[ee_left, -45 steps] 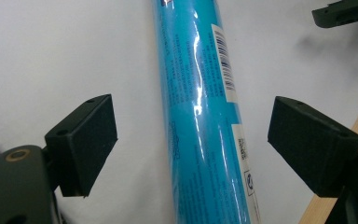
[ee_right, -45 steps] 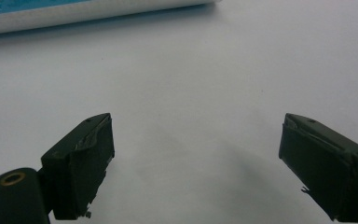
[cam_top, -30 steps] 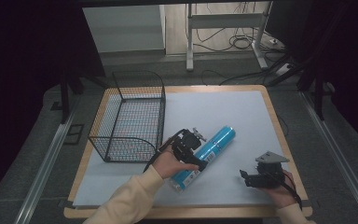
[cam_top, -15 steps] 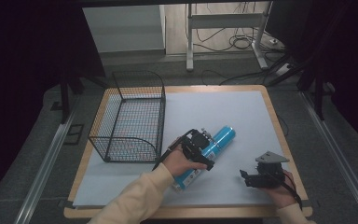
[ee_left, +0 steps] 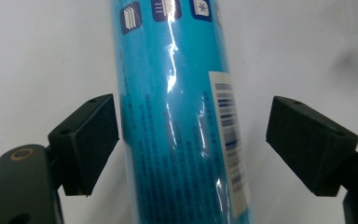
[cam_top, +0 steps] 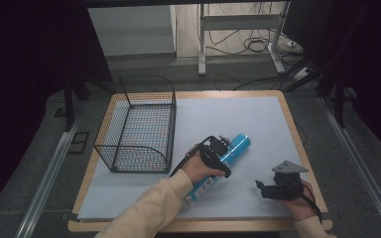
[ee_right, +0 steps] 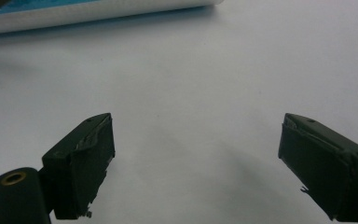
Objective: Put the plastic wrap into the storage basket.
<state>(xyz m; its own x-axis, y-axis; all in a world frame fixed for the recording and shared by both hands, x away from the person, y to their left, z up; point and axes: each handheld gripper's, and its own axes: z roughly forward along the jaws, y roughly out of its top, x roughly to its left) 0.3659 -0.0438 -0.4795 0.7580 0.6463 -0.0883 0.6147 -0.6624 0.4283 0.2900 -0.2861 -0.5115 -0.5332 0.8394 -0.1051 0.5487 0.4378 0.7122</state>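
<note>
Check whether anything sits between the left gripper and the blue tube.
Nothing visible does. The left gripper already straddles the blue tube; its jaws have just been closing, one pad close against the tube, the other with a gap.

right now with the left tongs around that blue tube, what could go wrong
1. The left tongs straddle the blue tube and have just been closing, but the right pad is still apart from it; lifting now could leave it behind.
2. The tube is round and glossy and lies flat on the table, so an uneven squeeze may roll it away.
3. The wire basket stands close by; a swing could knock it.
</note>
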